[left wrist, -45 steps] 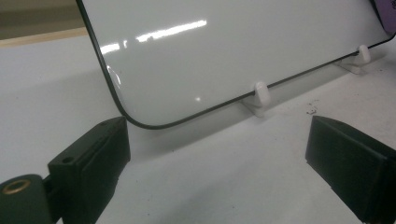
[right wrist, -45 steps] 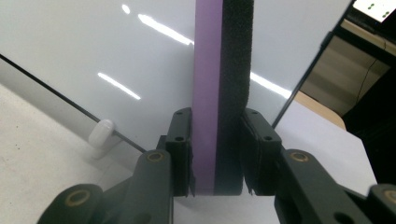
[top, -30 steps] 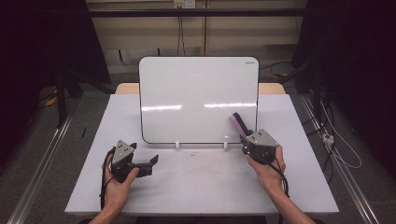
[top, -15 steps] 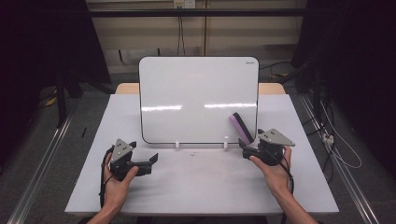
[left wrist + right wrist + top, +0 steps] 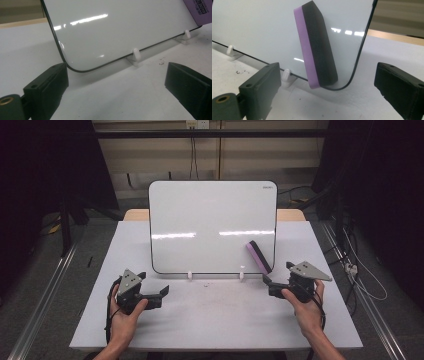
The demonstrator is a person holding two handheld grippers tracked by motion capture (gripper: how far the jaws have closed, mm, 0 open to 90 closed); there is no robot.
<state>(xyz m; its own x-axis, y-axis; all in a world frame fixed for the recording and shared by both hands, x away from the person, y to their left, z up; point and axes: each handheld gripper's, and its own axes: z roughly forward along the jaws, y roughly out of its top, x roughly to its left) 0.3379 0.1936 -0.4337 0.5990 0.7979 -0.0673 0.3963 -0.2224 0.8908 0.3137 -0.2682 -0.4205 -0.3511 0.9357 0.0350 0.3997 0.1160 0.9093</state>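
Observation:
A white board stands upright on the table, held by two small white feet. A purple-and-black eraser clings tilted to its lower right corner, seen close in the right gripper view. My right gripper sits just right of the eraser; its jaws have just been opening and stand wide, with nothing between them and the eraser a little ahead. At the left, my left gripper rests open near the board's lower left corner, holding nothing.
The white table stretches bare in front of the board, with a few dark crumbs near a foot. A wooden edge shows behind the board. Cables lie on the floor at the right.
The right gripper's jaws opened off the eraser and the hand drew away to the right. The eraser stayed on the board. The left gripper kept still.

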